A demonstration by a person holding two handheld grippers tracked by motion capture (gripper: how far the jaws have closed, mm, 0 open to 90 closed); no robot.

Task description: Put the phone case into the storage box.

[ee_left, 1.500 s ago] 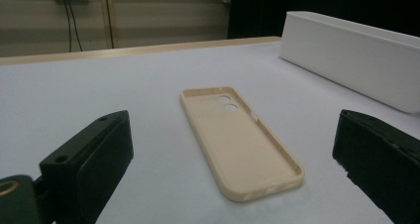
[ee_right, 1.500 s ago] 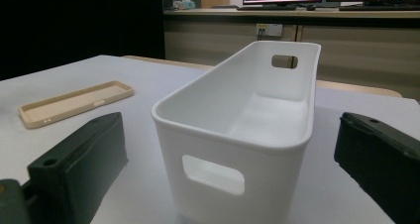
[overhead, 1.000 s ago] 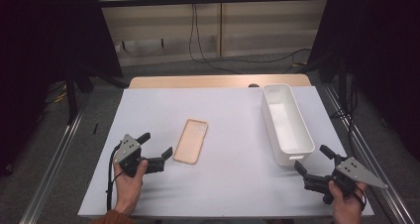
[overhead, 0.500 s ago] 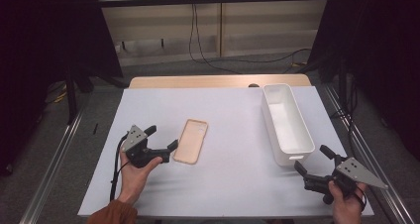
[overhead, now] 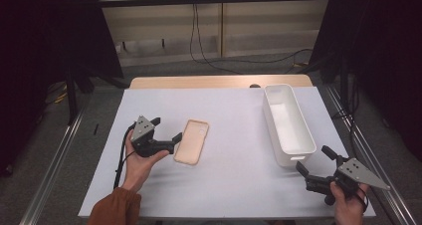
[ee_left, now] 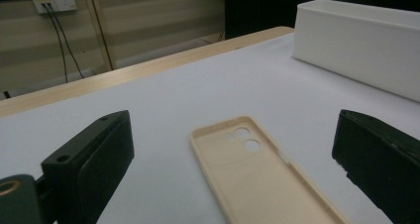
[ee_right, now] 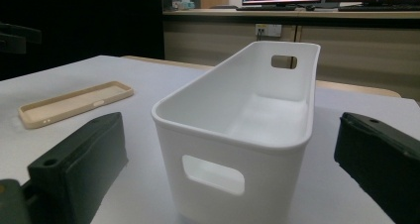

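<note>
Since a second ago my left hand-held gripper (overhead: 166, 130) had moved up and to the right across the desk (overhead: 234, 185), away from the near left part and toward the beige phone case (overhead: 191, 141), while my right hand-held gripper (overhead: 313, 163) had stayed where it was at the near right corner. The left one had its jaws spread wide, and in the left gripper view the case (ee_left: 262, 177) lay flat between them on the white desk surface (ee_left: 173, 95), open side up with its camera cut-outs at the far end; neither jaw touched it. From the high view the nearer jaw tip stood just beside the case's left edge. The case itself lay left of the desk's centre, slightly tilted, well apart from the white bin (overhead: 288, 123), which stood upright along the right side of the desk. My right hand-held gripper was also wide open and held nothing; in the right gripper view its jaws framed the near end of the bin (ee_right: 237, 135), whose handle cut-out faced me, and the case (ee_right: 74, 104) showed farther off to the left. A sleeve (overhead: 117, 207) covered my left forearm at the near edge.
</note>
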